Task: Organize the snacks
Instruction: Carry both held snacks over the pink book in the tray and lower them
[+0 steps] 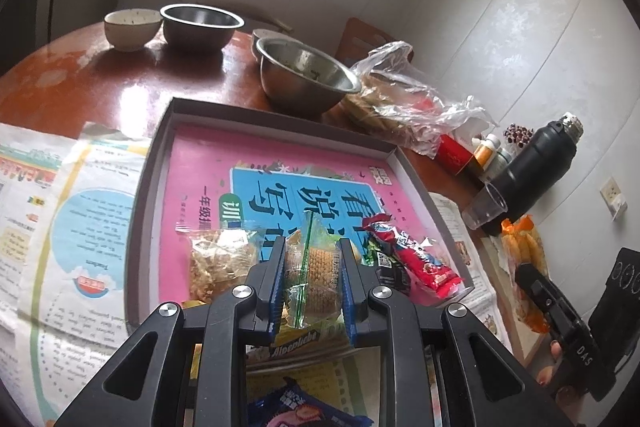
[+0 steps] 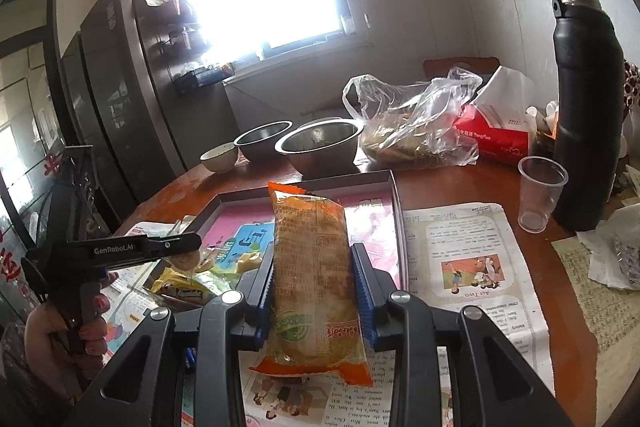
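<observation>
Left wrist: left claw [image 1: 312, 269] tilted down over the tray [image 1: 152, 163], clamped on a clear-wrapped biscuit [image 1: 316, 275], above other snacks [image 1: 404, 259] on the tray. Right wrist: right claw [image 2: 314, 275] clamped on an orange snack packet [image 2: 312, 259], hovering over newspaper [image 2: 472, 251] on the tabletop [image 2: 452, 183]; bowls [image 2: 320, 143], cup [image 2: 540, 191], bottle [image 2: 586, 99] beyond.

Left wrist: close above grey tray [image 1: 404, 163], facing window.
Right wrist: near, lower, beside tray.
Shared: tray, steel bowls [image 2: 320, 143].

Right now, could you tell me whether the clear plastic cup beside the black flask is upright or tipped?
Upright: the clear plastic cup stands with its open rim upward.
</observation>
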{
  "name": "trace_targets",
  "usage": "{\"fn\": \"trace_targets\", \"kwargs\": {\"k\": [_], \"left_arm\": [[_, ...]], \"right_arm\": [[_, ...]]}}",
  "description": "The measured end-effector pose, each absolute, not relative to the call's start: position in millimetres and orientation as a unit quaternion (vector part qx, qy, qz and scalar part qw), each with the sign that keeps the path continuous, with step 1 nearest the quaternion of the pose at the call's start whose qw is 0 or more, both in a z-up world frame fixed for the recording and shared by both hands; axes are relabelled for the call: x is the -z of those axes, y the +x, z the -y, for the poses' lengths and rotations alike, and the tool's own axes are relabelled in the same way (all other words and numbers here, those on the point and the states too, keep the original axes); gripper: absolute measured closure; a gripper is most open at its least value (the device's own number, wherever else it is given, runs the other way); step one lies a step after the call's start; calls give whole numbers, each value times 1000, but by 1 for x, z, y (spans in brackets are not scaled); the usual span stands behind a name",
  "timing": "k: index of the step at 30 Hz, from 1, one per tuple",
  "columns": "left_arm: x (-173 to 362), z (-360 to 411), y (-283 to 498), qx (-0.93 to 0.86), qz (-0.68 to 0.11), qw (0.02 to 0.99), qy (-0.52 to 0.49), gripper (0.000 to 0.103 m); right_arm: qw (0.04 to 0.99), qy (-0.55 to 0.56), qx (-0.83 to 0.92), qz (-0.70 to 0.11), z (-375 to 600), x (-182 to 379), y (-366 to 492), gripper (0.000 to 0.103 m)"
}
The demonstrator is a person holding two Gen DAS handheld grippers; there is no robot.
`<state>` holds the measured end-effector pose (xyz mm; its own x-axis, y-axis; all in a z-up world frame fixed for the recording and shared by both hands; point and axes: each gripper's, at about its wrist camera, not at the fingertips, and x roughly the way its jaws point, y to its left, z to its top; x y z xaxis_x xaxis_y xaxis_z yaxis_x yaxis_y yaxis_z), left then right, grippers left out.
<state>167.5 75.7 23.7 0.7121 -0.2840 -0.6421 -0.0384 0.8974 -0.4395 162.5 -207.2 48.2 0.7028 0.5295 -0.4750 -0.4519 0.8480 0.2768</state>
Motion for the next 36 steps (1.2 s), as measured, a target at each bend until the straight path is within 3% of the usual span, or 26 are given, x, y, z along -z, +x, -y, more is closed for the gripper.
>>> {"fn": "trace_targets", "kwargs": {"k": [36], "left_arm": [[-2,-75,178,59,-392,899,-186,75]], "right_arm": [[901,113,-228,-350,197,-4,231,68]]}}
